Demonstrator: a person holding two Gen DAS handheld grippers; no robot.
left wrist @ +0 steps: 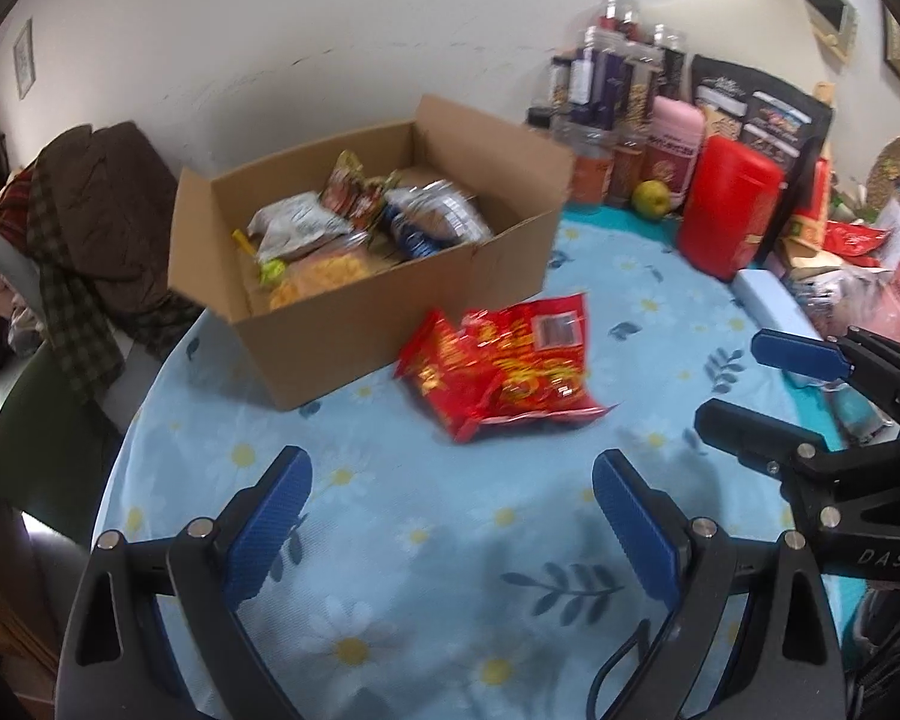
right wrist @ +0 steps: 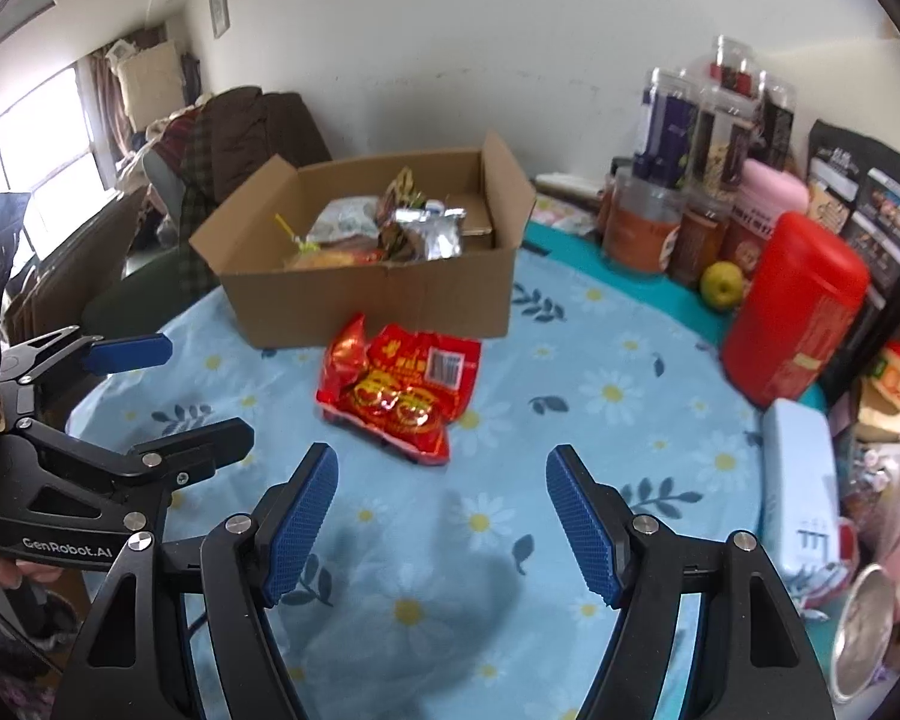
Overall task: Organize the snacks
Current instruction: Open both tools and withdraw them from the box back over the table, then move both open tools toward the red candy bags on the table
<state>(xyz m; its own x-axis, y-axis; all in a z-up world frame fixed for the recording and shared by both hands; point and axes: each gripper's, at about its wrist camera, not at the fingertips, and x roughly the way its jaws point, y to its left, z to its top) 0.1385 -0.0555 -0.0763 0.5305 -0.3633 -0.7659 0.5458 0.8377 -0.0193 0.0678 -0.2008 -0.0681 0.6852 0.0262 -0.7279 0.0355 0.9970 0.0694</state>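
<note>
A red snack bag (left wrist: 501, 369) is seen lying flat and crumpled on the blue daisy-print tablecloth (left wrist: 426, 540), just in front of the open cardboard box (left wrist: 354, 312) and apart from both grippers. Yellow and gold print covers the bag, and a barcode label is shown near its top edge. One such bag lies loose on the cloth; one box stands behind it, filled with several packets in silver, white, red and orange, their exact number not countable.

Two grippers are present. The left gripper (left wrist: 450, 516) is held above the cloth with its jaws spread and nothing between them. The right gripper (right wrist: 441, 516) is likewise spread wide and empty, with the bag lying ahead of its blue pads (right wrist: 300, 528).

One red canister (left wrist: 729, 207) and one green apple (left wrist: 651, 198) are seen by the wall, beside a cluster of jars.

In the right wrist view alone a window at the far left, a white device (right wrist: 801, 480) by the cloth's edge and a metal cup (right wrist: 870, 630) are shown; in the left wrist view alone a woven round item at the far right is caught
</note>
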